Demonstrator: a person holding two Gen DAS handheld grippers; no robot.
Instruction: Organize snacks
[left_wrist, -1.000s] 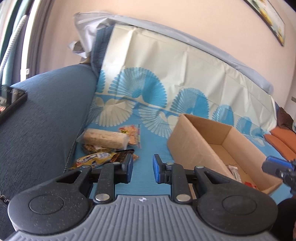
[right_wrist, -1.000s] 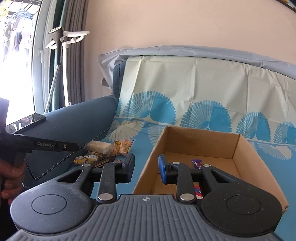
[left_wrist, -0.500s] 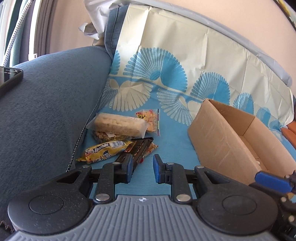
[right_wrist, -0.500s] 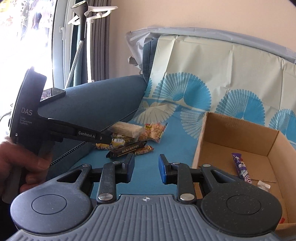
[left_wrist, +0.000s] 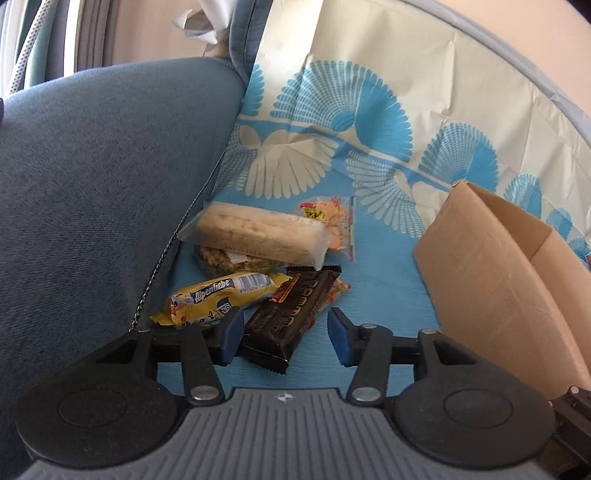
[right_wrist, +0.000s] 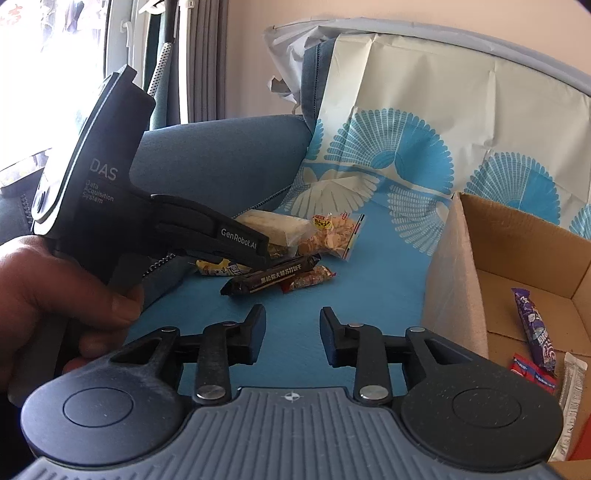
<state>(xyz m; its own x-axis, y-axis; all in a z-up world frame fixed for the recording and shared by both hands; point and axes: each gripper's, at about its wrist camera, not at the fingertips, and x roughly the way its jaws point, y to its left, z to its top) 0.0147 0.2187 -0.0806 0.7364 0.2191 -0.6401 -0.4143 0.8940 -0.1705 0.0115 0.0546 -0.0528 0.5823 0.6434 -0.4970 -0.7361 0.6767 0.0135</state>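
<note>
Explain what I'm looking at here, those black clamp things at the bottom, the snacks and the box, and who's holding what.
There is no robot here. A person holds a hand-held tool in each hand, each with two fingers and a camera looking along them, so each picture is one tool's own view.

The left gripper has just been opening its blue-padded fingers; its jaws stand open around the near end of a dark chocolate bar, not pressing it. The other view shows the person's hand gripping that tool.

The right gripper has opened slightly too and holds nothing.

Loose snacks lie on a blue patterned cover over a sofa: a yellow Alpenliebe pack, a long pale wafer pack. The cardboard box already holds a purple bar.
</note>
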